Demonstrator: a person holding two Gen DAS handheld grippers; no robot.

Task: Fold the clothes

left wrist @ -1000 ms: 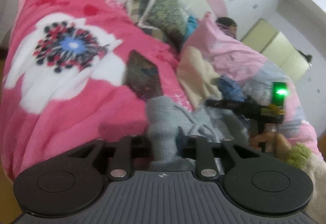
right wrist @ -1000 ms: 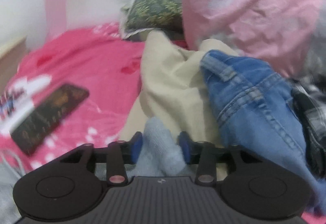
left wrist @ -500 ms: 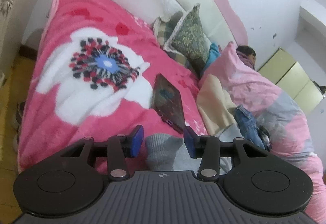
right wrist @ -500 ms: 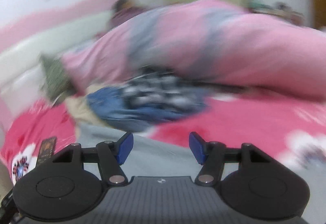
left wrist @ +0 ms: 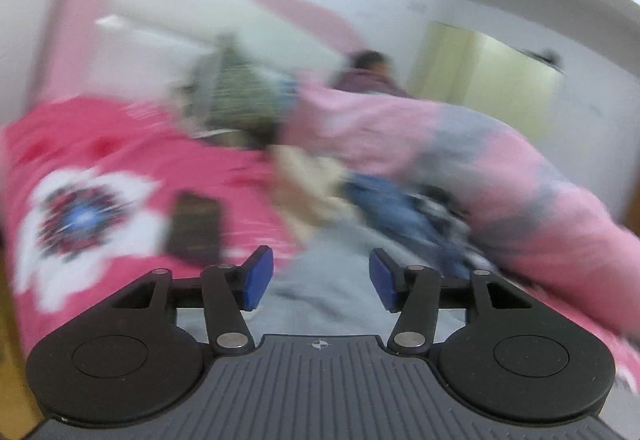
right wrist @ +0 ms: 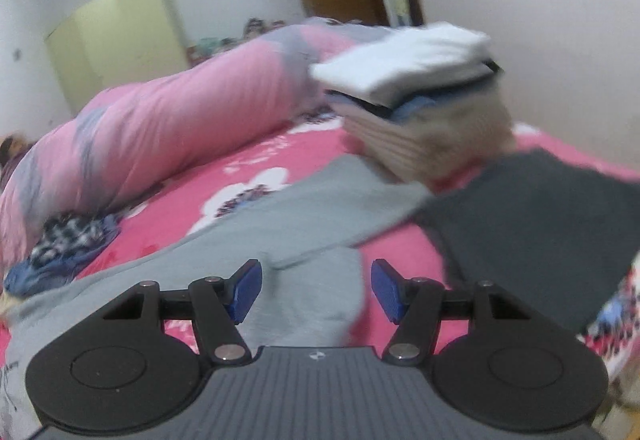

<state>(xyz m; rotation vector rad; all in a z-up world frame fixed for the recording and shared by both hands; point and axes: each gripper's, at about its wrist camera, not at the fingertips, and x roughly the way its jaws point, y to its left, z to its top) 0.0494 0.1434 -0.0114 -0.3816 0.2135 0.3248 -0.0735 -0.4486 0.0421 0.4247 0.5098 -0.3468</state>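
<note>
A light grey garment (right wrist: pixel 304 216) lies spread across the pink flowered blanket (right wrist: pixel 256 160). One grey sleeve end sits between the blue pads of my right gripper (right wrist: pixel 316 290), which is open and does not press on it. In the blurred left wrist view the same grey garment (left wrist: pixel 328 280) lies below my left gripper (left wrist: pixel 320 280). Its jaws are opening, with the cloth loose between them. A heap of unfolded clothes, with jeans (left wrist: pixel 392 216) and a beige piece (left wrist: pixel 312 180), lies beyond it.
A stack of folded clothes (right wrist: pixel 420 96) and a flat dark grey garment (right wrist: pixel 540 232) lie on the bed. A rolled pink quilt (right wrist: pixel 160 128) runs along one side, with a person (left wrist: pixel 368 76) lying at its end. A dark phone (left wrist: pixel 192 228) rests on the blanket near a green pillow (left wrist: pixel 240 100).
Both grippers were shut on the grey garment and have opened off it. The right view swung from the clothes heap to the folded stack. The left view rose and rolled.
</note>
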